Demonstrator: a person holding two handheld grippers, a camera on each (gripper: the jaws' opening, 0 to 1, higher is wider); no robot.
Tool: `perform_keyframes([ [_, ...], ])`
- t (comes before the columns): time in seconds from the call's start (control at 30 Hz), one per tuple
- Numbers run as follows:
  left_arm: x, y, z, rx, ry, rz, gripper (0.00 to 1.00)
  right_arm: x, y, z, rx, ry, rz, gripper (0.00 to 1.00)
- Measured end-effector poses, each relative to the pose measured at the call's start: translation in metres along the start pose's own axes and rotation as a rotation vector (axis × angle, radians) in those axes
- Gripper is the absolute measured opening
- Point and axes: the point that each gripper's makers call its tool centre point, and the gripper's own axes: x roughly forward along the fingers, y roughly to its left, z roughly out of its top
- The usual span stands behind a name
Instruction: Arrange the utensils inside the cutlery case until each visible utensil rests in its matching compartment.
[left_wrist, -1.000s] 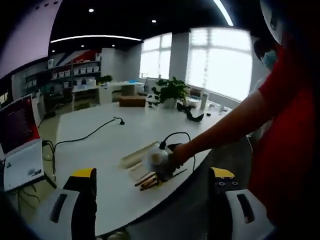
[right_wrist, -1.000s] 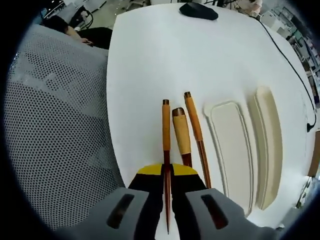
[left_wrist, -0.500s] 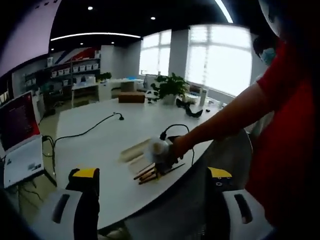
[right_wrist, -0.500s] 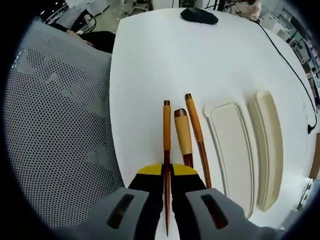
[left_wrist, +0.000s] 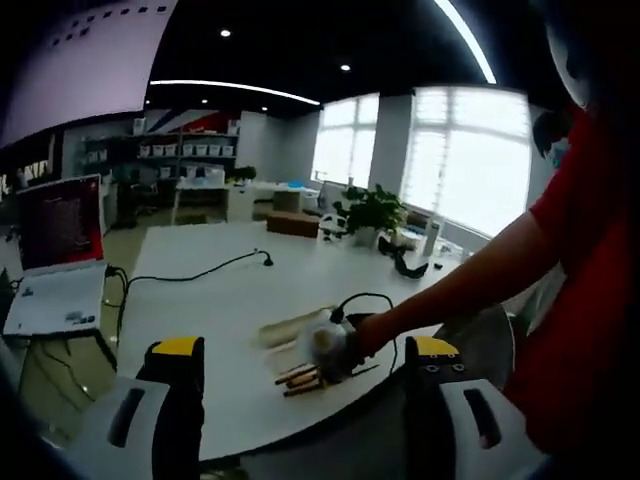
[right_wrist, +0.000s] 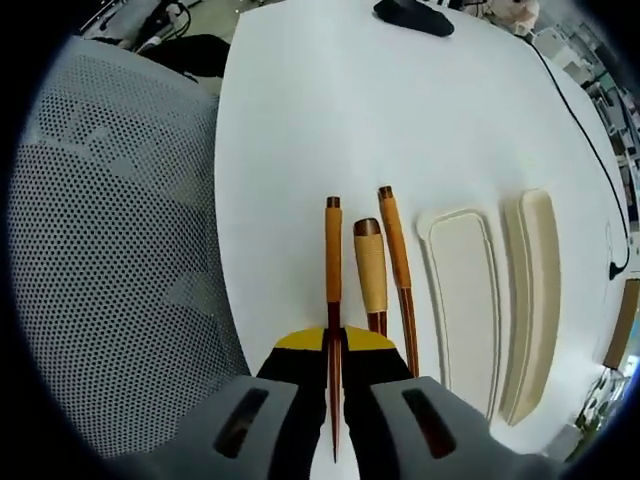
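1. The right gripper (right_wrist: 334, 345) reaches over the white worktop (right_wrist: 300, 120), its jaws clamped on a slim wooden utensil (right_wrist: 333, 270).
2. Two more wooden utensils (right_wrist: 372, 275) lie between that one and the cream cutlery case (right_wrist: 465, 300).
3. The left gripper (left_wrist: 305, 360) is held back from the worktop, jaws wide apart.
4. A mesh chair (right_wrist: 110, 250) stands against the worktop edge.

The setting is a large open-plan office or lab-style workroom. In the left gripper view a broad white table (left_wrist: 210, 300) fills the middle of the frame, with a black cable (left_wrist: 215, 270) trailing across it and an open laptop (left_wrist: 55, 255) at the left edge. Shelving with storage boxes (left_wrist: 185, 150) lines the far wall at upper left, tall bright windows (left_wrist: 470, 155) stand at upper right behind a potted plant (left_wrist: 372, 212), and recessed lights and a light strip (left_wrist: 235, 88) cross the dark ceiling. In the right gripper view a grey mesh office chair (right_wrist: 110, 250) occupies the left side.
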Motion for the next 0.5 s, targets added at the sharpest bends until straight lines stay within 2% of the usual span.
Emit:
perform_keyframes([
  [0.1, 0.002, 0.002, -0.003, 0.018, 0.010, -0.010, 0.84, 0.000, -0.002, 0.001, 0.041, -0.004, 0.031, 0.01],
  [0.17, 0.000, 0.004, -0.003, 0.038, 0.010, -0.003, 0.84, 0.001, 0.000, 0.002, 0.033, 0.006, 0.031, 0.01],
  [0.27, -0.005, 0.009, -0.004, 0.026, 0.000, 0.000, 0.84, 0.001, 0.002, 0.002, 0.011, 0.028, 0.001, 0.01],
  [0.33, -0.007, 0.014, -0.007, 0.012, -0.003, 0.010, 0.84, 0.001, 0.002, 0.002, -0.054, 0.040, -0.031, 0.01],
  [0.5, -0.011, 0.024, -0.018, 0.013, 0.015, 0.026, 0.83, 0.000, 0.000, 0.000, -0.015, 0.034, -0.011, 0.01],
])
